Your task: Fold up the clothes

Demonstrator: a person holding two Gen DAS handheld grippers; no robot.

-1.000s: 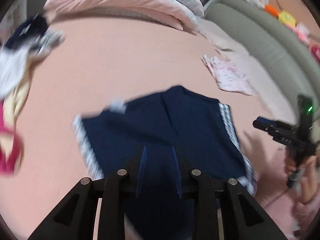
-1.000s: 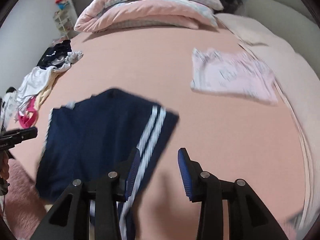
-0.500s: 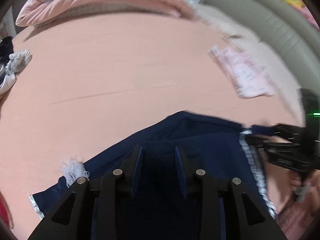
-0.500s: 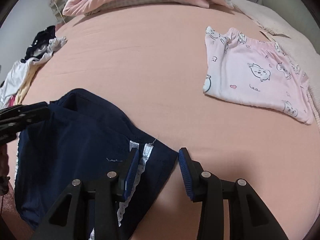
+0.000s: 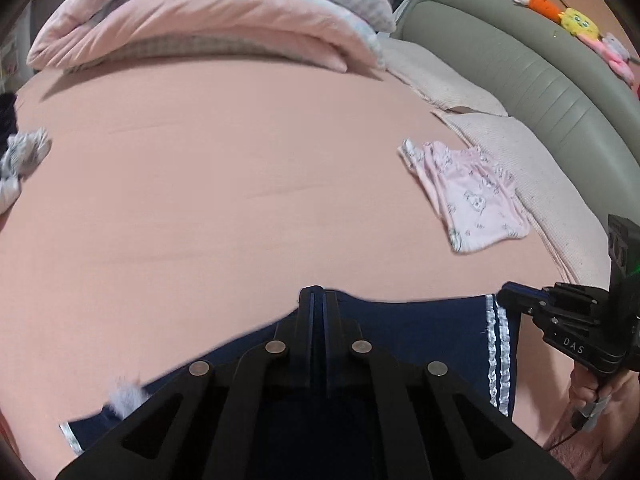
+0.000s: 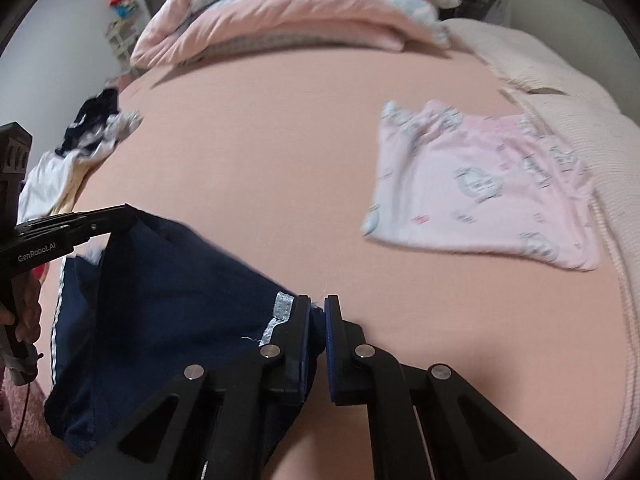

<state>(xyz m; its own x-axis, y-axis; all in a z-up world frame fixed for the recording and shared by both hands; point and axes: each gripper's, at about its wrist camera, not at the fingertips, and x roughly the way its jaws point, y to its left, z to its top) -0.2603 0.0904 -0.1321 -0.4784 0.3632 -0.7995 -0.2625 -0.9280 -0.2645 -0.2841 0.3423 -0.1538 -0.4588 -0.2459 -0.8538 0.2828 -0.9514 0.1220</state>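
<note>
Navy shorts with white side stripes lie at the near edge of the pink bed. My left gripper is shut on their far edge near the middle. In the right wrist view the same navy shorts hang between both tools, and my right gripper is shut on the striped corner. The left gripper pinches the opposite corner there, with the cloth stretched between the two. The right gripper shows at the striped end in the left wrist view.
A folded pink patterned garment lies to the right on the bed sheet. A pile of unfolded clothes sits at the left edge. A rolled pink quilt lies at the back, a grey padded headboard on the right.
Both grippers were open over the shorts and have closed on its far edge. The shorts' edge is now lifted and pulled taut between them.
</note>
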